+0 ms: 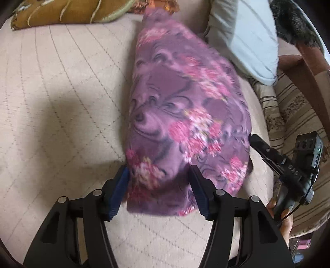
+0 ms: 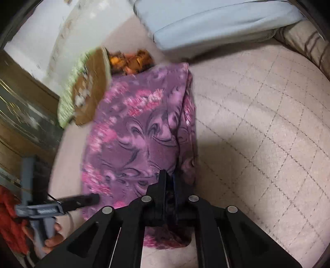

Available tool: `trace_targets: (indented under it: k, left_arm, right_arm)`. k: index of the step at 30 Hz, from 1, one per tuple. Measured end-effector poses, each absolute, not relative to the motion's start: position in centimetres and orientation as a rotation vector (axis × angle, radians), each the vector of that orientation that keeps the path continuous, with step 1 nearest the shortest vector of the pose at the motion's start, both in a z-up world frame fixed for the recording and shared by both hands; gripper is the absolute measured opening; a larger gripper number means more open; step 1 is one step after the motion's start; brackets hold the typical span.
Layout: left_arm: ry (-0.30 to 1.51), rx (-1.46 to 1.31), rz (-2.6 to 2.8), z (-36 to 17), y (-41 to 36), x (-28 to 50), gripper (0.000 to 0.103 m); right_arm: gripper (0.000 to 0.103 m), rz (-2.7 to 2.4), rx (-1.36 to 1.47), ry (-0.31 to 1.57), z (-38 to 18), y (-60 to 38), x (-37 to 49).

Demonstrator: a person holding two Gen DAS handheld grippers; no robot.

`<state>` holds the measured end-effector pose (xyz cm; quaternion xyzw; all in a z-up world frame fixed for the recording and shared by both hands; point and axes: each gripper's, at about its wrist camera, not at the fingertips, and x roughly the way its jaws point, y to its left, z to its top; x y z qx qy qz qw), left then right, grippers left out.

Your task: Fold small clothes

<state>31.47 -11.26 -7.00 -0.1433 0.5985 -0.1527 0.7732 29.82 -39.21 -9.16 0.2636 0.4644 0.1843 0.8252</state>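
Blur across much of the purple floral garment (image 1: 185,115), smearing its pink flower print in both views; impossible to tell whether shirt, skirt or trousers. Lies lengthwise on the beige quilted bed cover (image 1: 61,103), already doubled into a long narrow shape, with a second layer showing along its right edge in the right wrist view (image 2: 144,132). Far end tucked against the brown leaf-patterned pillow (image 1: 61,12) and some orange fabric (image 2: 132,59), too blurred to identify. Near hem partly hidden behind the black gripper frames in both views.

Left gripper (image 1: 159,185): blue pads spread wide, one on each side of the garment's near end, cloth lying between them but not pinched. Right gripper (image 2: 168,185): fingers drawn close together on the near edge of the garment, fabric bunched up around the tips; actual contact hidden by the fingers themselves.

Pale blue pillow (image 1: 247,41) beyond the garment on the right, cut off at the frame edge. Striped fabric (image 1: 292,115) beside the bed on the right. Dark furry thing (image 1: 292,22) at the top corner, unidentifiable. Red cloth (image 2: 10,222) at the lower left of the right wrist view, mostly cut off. No containers visible.
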Motion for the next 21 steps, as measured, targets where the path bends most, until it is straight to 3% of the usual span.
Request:
trace_targets:
  k: [2,4,5,6,7,8,9,14,17,18,19,21]
  left_arm:
    - [1.275,-0.296,-0.332,-6.4,-11.2,30.8,0.059]
    - [1.263,-0.270,-0.320,-6.4,-11.5,30.5,0.059]
    - [1.277,-0.264,-0.311,-6.8,-11.8,30.5,0.059]
    - [1.301,-0.270,-0.307,-7.4,-12.1,30.5,0.059]
    - [1.324,-0.289,-0.304,-7.8,-12.3,30.5,0.059]
    - [1.324,-0.292,-0.301,-7.8,-12.7,30.5,0.059]
    - [1.308,-0.284,-0.302,-7.5,-12.8,30.2,0.059]
    - [1.316,-0.258,-0.289,-8.5,-13.2,30.4,0.059]
    - [1.340,-0.242,-0.294,-9.0,-13.6,30.5,0.059]
    - [1.333,-0.251,-0.316,-8.4,-13.4,30.3,0.058]
    - [1.317,-0.269,-0.338,-7.5,-13.0,30.1,0.058]
    - [1.251,-0.306,-0.372,-5.1,-12.3,30.3,0.058]
  right_arm:
    - [0.024,0.445,0.609,0.973,-8.4,-39.9,28.7]
    - [0.051,0.483,0.619,0.975,-8.5,-40.0,27.3]
    - [0.052,0.476,0.591,0.988,-8.7,-39.4,27.0]
    - [0.052,0.475,0.545,1.017,-9.4,-38.5,26.7]
    - [0.044,0.476,0.520,1.041,-9.9,-37.8,26.7]
    - [0.029,0.462,0.446,1.070,-10.3,-36.7,26.5]
    - [0.007,0.461,0.407,1.063,-10.1,-36.3,26.2]
    - [0.006,0.391,0.430,0.953,-8.5,-38.4,25.7]
    - [0.006,0.359,0.463,1.085,-11.8,-39.4,26.5]
    - [0.007,0.361,0.469,1.092,-12.2,-39.5,26.3]
    - [0.015,0.361,0.486,1.068,-11.5,-39.7,26.1]
    - [0.016,0.369,0.517,1.012,-9.6,-40.2,25.9]
